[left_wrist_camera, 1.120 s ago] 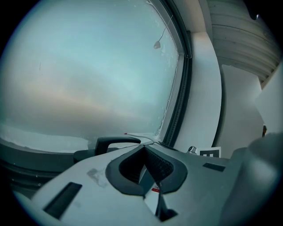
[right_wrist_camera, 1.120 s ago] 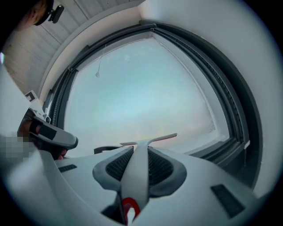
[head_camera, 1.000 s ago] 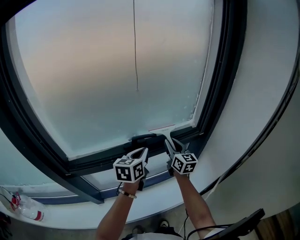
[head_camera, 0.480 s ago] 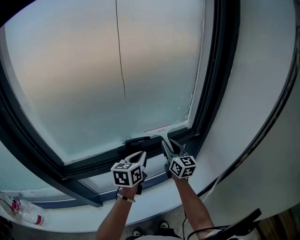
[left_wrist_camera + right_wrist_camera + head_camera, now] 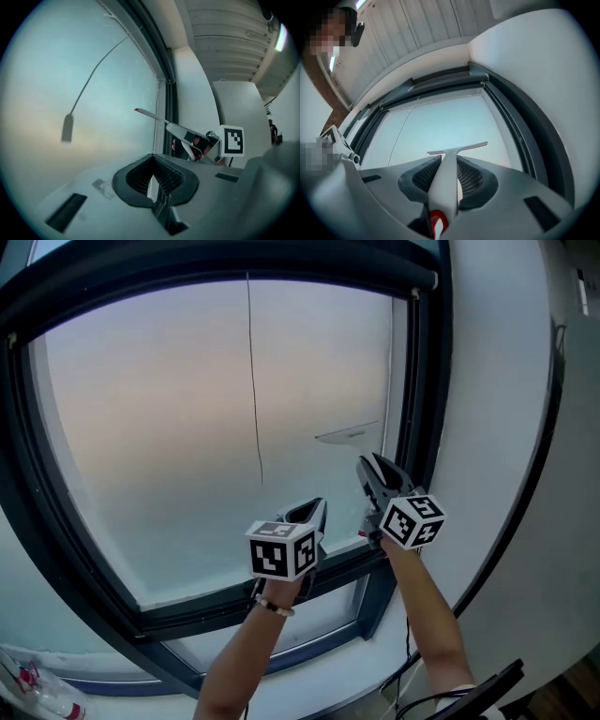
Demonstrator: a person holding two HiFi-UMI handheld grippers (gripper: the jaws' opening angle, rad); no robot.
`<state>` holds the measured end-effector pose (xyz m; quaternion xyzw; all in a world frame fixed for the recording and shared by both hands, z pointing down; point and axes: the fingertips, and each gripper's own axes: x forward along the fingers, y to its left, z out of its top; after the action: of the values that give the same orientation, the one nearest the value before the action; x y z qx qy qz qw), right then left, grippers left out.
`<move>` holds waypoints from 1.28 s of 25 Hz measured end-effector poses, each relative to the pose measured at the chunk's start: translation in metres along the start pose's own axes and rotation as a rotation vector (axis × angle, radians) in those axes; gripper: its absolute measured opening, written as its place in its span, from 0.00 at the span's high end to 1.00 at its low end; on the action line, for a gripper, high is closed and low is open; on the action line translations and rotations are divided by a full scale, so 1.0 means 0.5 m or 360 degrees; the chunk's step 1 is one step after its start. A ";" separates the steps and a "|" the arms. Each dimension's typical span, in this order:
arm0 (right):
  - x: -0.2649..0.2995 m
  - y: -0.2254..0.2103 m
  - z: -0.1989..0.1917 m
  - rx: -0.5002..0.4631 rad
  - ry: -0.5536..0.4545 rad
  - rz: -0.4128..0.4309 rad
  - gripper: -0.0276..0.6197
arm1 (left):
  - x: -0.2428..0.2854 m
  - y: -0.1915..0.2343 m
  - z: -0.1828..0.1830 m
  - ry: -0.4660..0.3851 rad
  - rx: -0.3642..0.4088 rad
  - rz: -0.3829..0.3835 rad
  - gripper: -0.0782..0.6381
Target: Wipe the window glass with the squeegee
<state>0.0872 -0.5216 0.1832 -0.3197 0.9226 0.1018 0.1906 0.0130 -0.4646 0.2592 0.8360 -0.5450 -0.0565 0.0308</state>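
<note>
R gripper (image 5: 370, 468) jaws clamped on squeegee (image 5: 349, 435) handle; blade sits centre-right of frame, near the window glass (image 5: 159, 409) right edge, beside dark frame (image 5: 424, 381). L gripper (image 5: 314, 508) at lower centre, jaws together, nothing btwn. Open glass runs left, past hanging cord (image 5: 253, 381).

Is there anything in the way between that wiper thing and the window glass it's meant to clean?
Nothing visible. The right claw holds the squeegee with its blade up at the glass, near the right frame. A thin cord hangs further left, clear of the blade.
</note>
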 end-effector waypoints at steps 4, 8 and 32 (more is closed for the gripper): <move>0.060 -0.036 0.179 -0.0022 -0.0134 0.0005 0.82 | 0.028 -0.025 0.117 -0.0077 0.0109 -0.0037 0.89; 0.126 -0.063 0.305 -0.0093 -0.0211 0.0007 0.82 | 0.048 -0.049 0.228 -0.0194 0.0188 -0.0057 0.89; 0.283 -0.080 0.428 0.0052 -0.0320 0.0082 0.82 | 0.078 -0.017 0.313 -0.0288 0.0222 0.0012 0.89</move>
<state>0.0711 -0.5643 -0.0724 -0.2810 0.9082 0.1232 0.2847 0.0160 -0.4951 0.1007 0.8254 -0.5514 -0.0937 -0.0765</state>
